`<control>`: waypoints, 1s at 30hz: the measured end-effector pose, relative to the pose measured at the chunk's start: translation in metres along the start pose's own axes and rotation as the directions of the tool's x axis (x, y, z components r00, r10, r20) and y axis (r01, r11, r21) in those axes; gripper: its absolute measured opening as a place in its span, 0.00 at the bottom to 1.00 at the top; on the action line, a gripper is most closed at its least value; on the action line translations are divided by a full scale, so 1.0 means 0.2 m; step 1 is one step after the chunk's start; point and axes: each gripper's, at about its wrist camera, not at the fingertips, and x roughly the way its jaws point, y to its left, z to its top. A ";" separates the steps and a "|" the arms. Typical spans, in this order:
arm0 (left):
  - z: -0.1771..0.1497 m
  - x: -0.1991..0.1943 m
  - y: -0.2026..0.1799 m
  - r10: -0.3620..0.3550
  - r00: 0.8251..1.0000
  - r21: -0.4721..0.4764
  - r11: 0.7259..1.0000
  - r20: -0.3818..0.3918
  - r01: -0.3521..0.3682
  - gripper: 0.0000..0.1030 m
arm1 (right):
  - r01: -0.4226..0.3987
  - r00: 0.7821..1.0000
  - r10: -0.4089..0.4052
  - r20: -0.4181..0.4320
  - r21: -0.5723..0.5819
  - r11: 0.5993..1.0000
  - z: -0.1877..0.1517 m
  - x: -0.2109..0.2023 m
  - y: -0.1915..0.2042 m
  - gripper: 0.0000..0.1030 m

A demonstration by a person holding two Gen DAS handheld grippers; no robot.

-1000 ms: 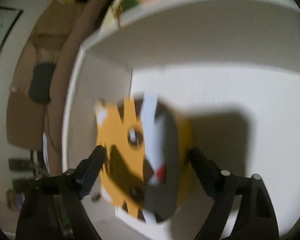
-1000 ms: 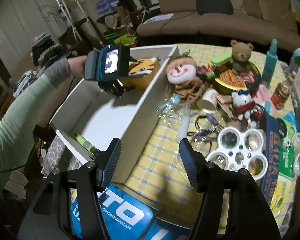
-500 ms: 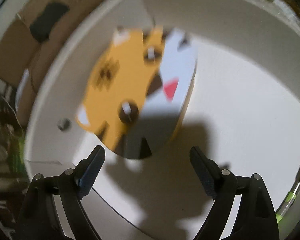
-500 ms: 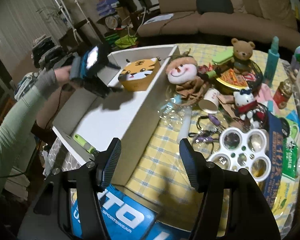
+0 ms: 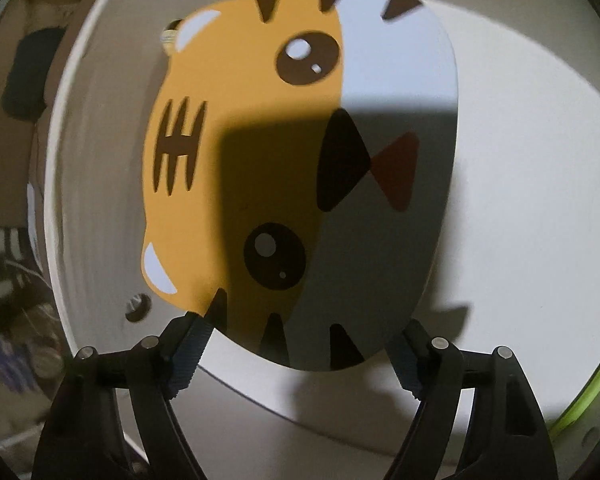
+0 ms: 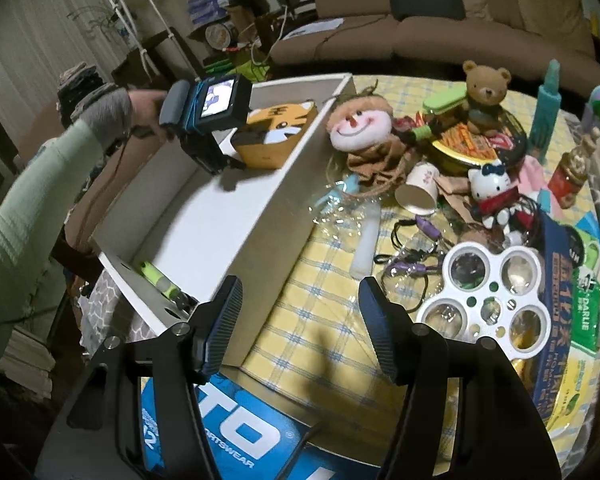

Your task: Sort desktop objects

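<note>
An orange tiger-face box (image 5: 260,140) (image 6: 274,136) lies at the far end of the white open box (image 5: 520,160) (image 6: 276,208). My left gripper (image 5: 304,340) (image 6: 220,164) points steeply down at it and its jaws are closing. The tiger box's near end sits between the fingers (image 5: 188,344), and no pad is clearly pressing on it. My right gripper (image 6: 300,312) stands open with nothing in it, above the yellow checked cloth (image 6: 320,320) beside the white box's wall.
A green pen (image 6: 156,276) lies in the white box's near corner. The table holds a snowman doll (image 6: 358,124), a teddy bear (image 6: 486,84), a paper cup (image 6: 418,192), a cat figure (image 6: 492,188) and a white round-holed tray (image 6: 488,300). A blue carton (image 6: 220,432) lies below.
The left gripper has tipped down and closed in on the tiger box, which now fills its view with its near end between narrower fingers. The right gripper has stayed still.
</note>
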 end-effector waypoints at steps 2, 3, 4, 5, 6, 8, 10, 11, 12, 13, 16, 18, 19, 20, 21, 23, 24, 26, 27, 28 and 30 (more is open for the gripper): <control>0.01 -0.01 -0.01 0.007 1.000 0.023 1.000 -0.014 -0.006 0.71 | -0.007 1.000 0.007 -0.009 0.008 1.000 -0.02 0.02 -0.02 0.57; 0.01 -0.01 -0.02 0.012 1.000 0.052 0.999 -0.020 -0.011 0.64 | -0.009 1.000 0.009 -0.010 0.011 1.000 -0.02 0.02 -0.02 0.57; 0.01 -0.02 -0.03 0.012 1.000 0.071 0.997 -0.020 -0.010 0.63 | -0.010 1.000 0.010 -0.010 0.012 1.000 -0.03 0.02 -0.02 0.57; 0.01 -0.04 -0.05 -0.005 1.000 0.079 0.997 -0.012 0.006 0.60 | -0.012 1.000 0.012 -0.008 0.014 1.000 -0.03 0.02 -0.03 0.57; 0.02 -0.07 -0.07 -0.042 0.999 0.098 0.994 0.013 0.041 0.61 | -0.013 1.000 0.013 -0.008 0.014 1.000 -0.03 0.02 -0.03 0.57; 0.04 -0.11 -0.10 -0.033 0.998 0.111 0.993 0.058 0.026 0.60 | -0.010 1.000 0.010 -0.007 0.010 1.000 -0.04 0.01 -0.03 0.57; 0.09 -0.12 -0.04 0.000 0.998 0.027 1.000 0.063 -0.002 0.60 | -0.010 1.000 0.010 -0.009 0.001 1.000 -0.03 0.00 -0.03 0.57; 0.11 -0.13 -0.02 0.009 0.998 0.002 1.000 0.068 -0.009 0.71 | -0.008 1.000 0.008 -0.011 -0.007 1.000 -0.02 0.00 -0.02 0.57; 0.13 -0.13 -0.01 0.034 0.996 -0.011 0.999 0.080 -0.033 0.80 | 0.001 1.000 -0.001 -0.009 -0.014 1.000 -0.01 -0.01 -0.01 0.57; 0.15 -0.13 -0.02 0.056 0.995 0.000 0.998 0.082 -0.056 0.81 | 0.003 1.000 -0.003 -0.004 -0.017 1.000 -0.01 -0.02 0.00 0.57; 0.22 -0.09 0.00 0.107 0.993 -0.003 0.994 0.038 -0.107 0.94 | 0.003 1.000 -0.003 0.013 -0.022 1.000 0.00 -0.06 0.03 0.57; 0.23 -0.09 0.03 0.092 0.996 -0.039 0.995 0.013 -0.092 0.95 | 0.009 1.000 -0.009 0.013 -0.027 1.000 -0.01 -0.06 0.04 0.57; 0.22 -0.09 0.05 0.100 0.995 -0.062 0.993 0.000 -0.099 0.95 | 0.010 1.000 -0.010 0.007 -0.031 0.999 -0.01 -0.06 0.05 0.57; 0.22 -0.09 0.09 0.115 0.993 -0.116 0.986 -0.027 -0.117 0.94 | 0.011 1.000 -0.011 0.003 -0.034 0.999 -0.02 -0.06 0.06 0.57; 0.21 -0.09 0.14 0.100 0.994 -0.195 0.975 -0.053 -0.108 0.92 | 0.014 1.000 -0.014 0.000 -0.039 0.999 -0.02 -0.05 0.06 0.57; 0.18 -0.14 0.21 0.040 0.998 -0.312 0.949 -0.041 -0.051 0.90 | 0.014 1.000 -0.014 -0.003 -0.049 0.999 -0.03 -0.05 0.08 0.57; 0.16 -0.17 0.20 0.039 0.999 -0.313 0.949 -0.021 -0.043 0.90 | 0.014 1.000 -0.014 -0.002 -0.052 0.999 -0.03 -0.05 0.09 0.57; 0.13 -0.26 0.15 -0.005 0.998 -0.305 0.952 0.055 0.022 0.90 | 0.006 1.000 -0.006 0.008 -0.057 0.998 -0.03 -0.06 0.10 0.57; 0.09 -0.28 0.10 -0.037 0.995 -0.303 0.951 0.087 0.062 0.90 | 0.000 1.000 0.001 0.013 -0.058 0.998 -0.03 -0.07 0.11 0.57; 0.06 -0.33 0.08 -0.053 0.992 -0.291 0.953 0.118 0.086 0.90 | -0.007 1.000 0.008 0.018 -0.058 0.998 -0.02 -0.08 0.11 0.57; 0.06 -0.39 -0.01 -0.081 0.986 -0.257 0.959 0.146 0.117 0.90 | -0.015 1.000 0.016 0.021 -0.060 0.998 -0.02 -0.09 0.12 0.57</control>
